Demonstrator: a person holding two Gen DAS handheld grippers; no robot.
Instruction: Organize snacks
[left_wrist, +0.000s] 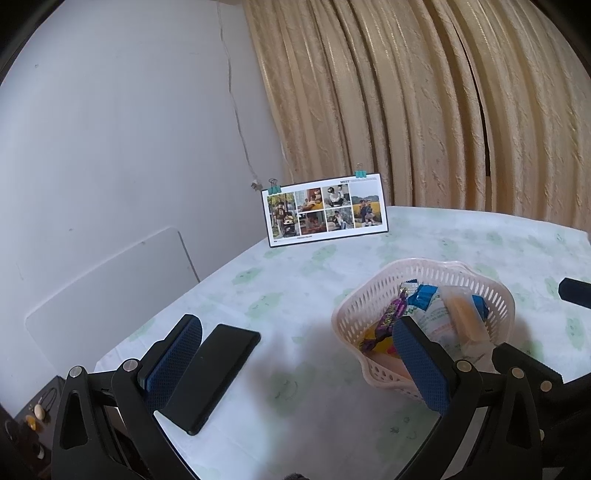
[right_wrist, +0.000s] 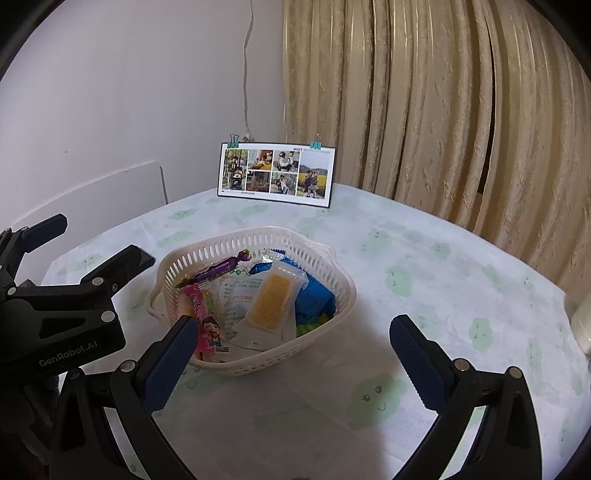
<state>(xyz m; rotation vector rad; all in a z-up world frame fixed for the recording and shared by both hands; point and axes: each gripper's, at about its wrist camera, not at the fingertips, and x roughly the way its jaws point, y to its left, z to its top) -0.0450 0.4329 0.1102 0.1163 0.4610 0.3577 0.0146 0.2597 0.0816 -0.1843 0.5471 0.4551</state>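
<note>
The white plastic basket (right_wrist: 255, 295) stands near the middle of the table (right_wrist: 424, 258), which is covered with a pale cloth printed with green shapes. Inside the basket lie several snacks: a clear packet with a yellow cake (right_wrist: 271, 302) on top, a purple wrapped candy (right_wrist: 218, 271) along the far left side, a pink packet with a cartoon child (right_wrist: 207, 321) at the near left, a white printed bag (right_wrist: 236, 291) under them and a blue packet (right_wrist: 314, 295) on the right side. All of them are within the rim.

The right tool (right_wrist: 291, 363) is above the table just in front of the basket, pointing to it. Its blue-padded fingers are spread wide and hold nothing; the left finger is close to the basket's near left rim, and I cannot tell if it touches it.

The left tool (left_wrist: 293, 356) is at the left of the basket, also spread wide and empty. In its own view, its right finger (left_wrist: 421, 365) covers the near part of the basket, and a black phone (left_wrist: 214, 373) lies flat on the table just beside its left finger.

At the far edge of the table a photo calendar (right_wrist: 277, 173) stands upright with two clips on top. Behind it are a white wall (right_wrist: 129, 92) and a beige curtain (right_wrist: 424, 92).
</note>
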